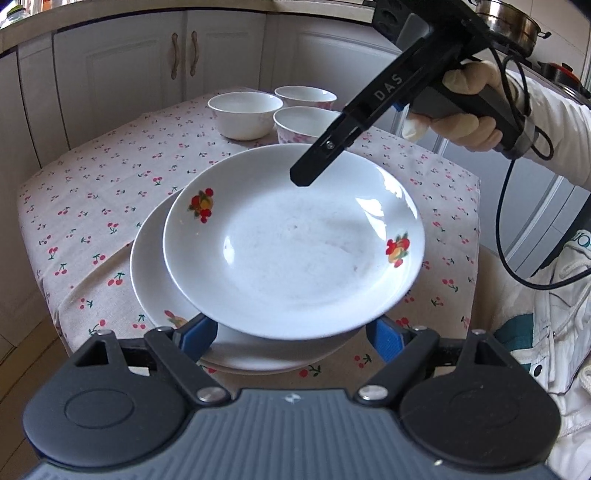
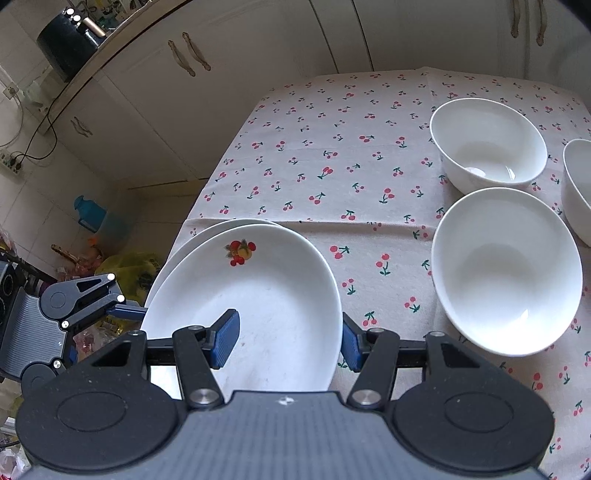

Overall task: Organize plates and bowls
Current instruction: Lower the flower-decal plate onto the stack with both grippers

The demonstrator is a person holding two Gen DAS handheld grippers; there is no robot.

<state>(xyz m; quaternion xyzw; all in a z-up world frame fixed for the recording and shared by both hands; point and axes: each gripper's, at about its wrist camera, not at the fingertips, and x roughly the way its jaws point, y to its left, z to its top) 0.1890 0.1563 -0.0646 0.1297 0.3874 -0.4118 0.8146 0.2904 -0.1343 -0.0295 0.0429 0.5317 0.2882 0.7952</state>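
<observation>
A white plate with fruit decals [image 1: 291,243] [image 2: 255,306] lies tilted over a second, similar plate [image 1: 155,280] [image 2: 207,230] on the cherry-print tablecloth [image 1: 110,184] [image 2: 332,147]. My right gripper [image 2: 288,339] [image 1: 304,177] is shut on the top plate's rim, one blue pad [image 2: 225,339] inside the plate and the other outside. My left gripper [image 1: 291,336] [image 2: 129,310] stands open at the opposite rim, its blue fingers [image 1: 195,332] partly hidden under the top plate's edge. Three white bowls [image 1: 243,114] [image 2: 506,269] sit close together beyond the plates.
A gloved hand [image 1: 465,107] with a trailing cable holds the right gripper. White cabinets [image 1: 147,74] stand close behind the table. A steel pot [image 1: 509,22] sits high on the right. A blue jug [image 2: 90,214] and a yellow bag [image 2: 129,266] clutter the floor.
</observation>
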